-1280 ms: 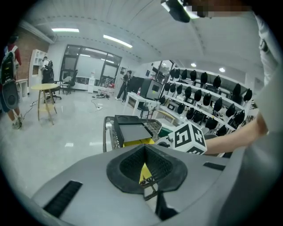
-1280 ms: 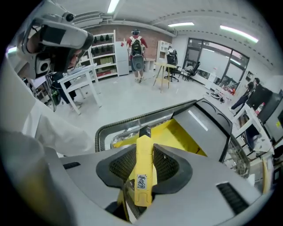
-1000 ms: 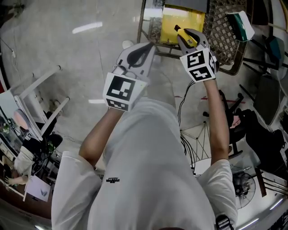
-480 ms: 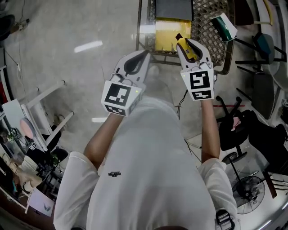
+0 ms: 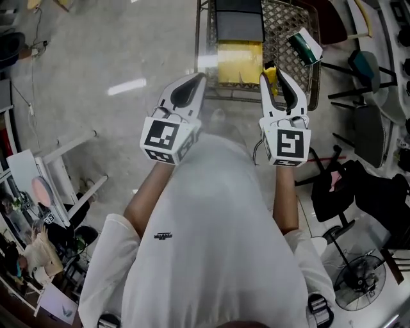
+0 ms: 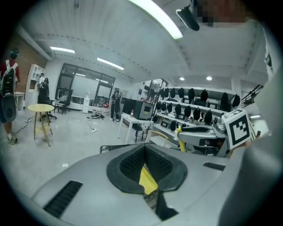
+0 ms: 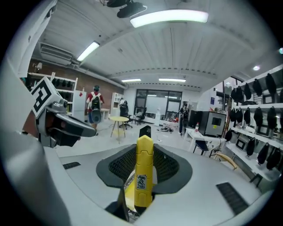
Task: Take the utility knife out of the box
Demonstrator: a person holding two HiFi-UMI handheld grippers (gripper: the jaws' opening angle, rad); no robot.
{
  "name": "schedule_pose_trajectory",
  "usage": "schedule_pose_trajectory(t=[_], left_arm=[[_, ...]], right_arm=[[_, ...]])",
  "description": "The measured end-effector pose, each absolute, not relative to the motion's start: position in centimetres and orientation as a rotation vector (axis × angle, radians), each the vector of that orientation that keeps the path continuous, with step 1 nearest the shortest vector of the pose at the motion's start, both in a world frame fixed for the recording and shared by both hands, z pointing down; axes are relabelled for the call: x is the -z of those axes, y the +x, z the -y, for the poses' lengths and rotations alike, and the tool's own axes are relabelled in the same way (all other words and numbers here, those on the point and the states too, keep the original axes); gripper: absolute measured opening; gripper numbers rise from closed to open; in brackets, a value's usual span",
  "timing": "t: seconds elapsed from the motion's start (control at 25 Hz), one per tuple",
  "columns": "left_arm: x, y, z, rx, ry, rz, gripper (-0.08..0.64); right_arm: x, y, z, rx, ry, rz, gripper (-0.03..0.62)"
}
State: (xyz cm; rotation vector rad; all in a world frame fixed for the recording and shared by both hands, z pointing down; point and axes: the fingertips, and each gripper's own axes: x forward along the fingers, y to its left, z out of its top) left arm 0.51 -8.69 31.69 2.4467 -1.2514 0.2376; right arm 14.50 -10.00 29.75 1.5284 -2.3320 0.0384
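The yellow utility knife (image 7: 143, 174) stands upright between the pads of my right gripper (image 7: 143, 150), which is shut on it. From the head view, the right gripper (image 5: 277, 77) hangs high above the floor with the knife's yellow end (image 5: 270, 75) showing between its fingers. Below it the yellow box (image 5: 239, 63) lies in a wire basket (image 5: 293, 29). My left gripper (image 5: 197, 78) hovers beside it at the left, jaws together and holding nothing. In the left gripper view, the left gripper (image 6: 144, 149) shows only the yellow box through its gap.
A dark flat box (image 5: 238, 18) lies beyond the yellow one in the basket, and a green-and-white object (image 5: 303, 45) rests at its right rim. Dark chairs (image 5: 359, 186) and a fan (image 5: 357, 277) crowd the right side. A white frame (image 5: 61, 173) lies at the left.
Both grippers have risen away from the basket, the right one farther, carrying the knife. The right gripper has rolled so its marker cube faces up.
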Motion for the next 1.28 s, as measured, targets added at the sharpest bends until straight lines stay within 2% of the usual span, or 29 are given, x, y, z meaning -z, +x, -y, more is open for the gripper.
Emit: schedule_pose_trajectory(t=[0.52, 1.28], left_arm=[[-28.4, -0.7, 7.8, -0.150, 2.475, 1.331, 0.002], [-28.1, -1.0, 6.8, -0.159, 2.487, 1.358, 0.002]], right_arm=[[-26.2, 19.4, 6.0, -0.118, 1.856, 2.376, 0.109], [-26.3, 18.4, 4.8, -0.093, 1.847, 2.449, 0.109]])
